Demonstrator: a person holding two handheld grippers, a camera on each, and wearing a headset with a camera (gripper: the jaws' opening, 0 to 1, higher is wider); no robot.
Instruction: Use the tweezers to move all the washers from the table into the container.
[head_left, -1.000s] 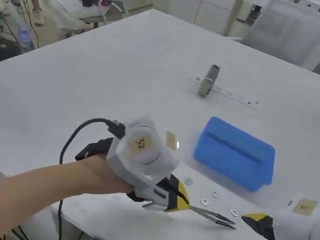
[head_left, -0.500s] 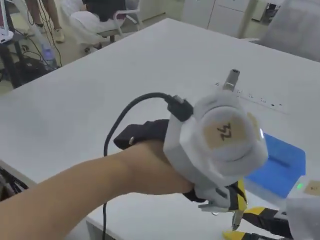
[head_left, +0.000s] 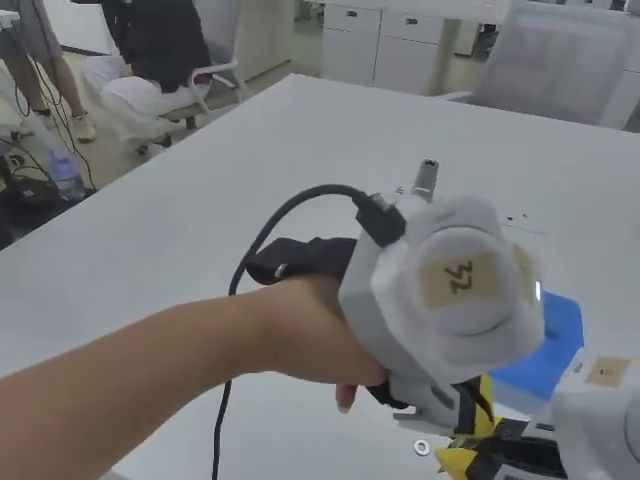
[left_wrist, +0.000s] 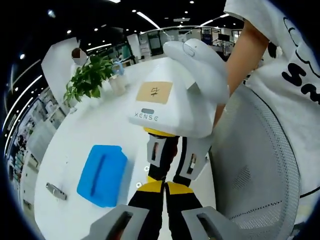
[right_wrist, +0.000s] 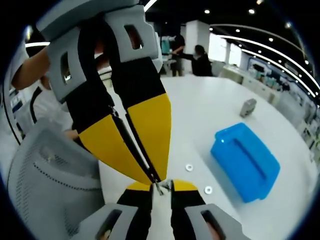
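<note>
since the left tool (right_wrist: 149, 172) has swung away from the washers (right_wrist: 189, 167), it meets the right tool (right_wrist: 162, 189) tip to tip | left tool clamped on tweezers (right_wrist: 127, 137) | right tool narrow at their tips, hold cannot be told | washers on surface (right_wrist: 200, 115) beside container (right_wrist: 245, 162) | likely a regrip, picking on hold

Smooth matt white table (head_left: 180, 220), glossy blue plastic container (right_wrist: 245, 160), shiny metal washers (right_wrist: 189, 167).

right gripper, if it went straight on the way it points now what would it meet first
The tweezers held in the left gripper: their tips sit right at the tips of the right gripper. Whether they touch is unclear.
</note>
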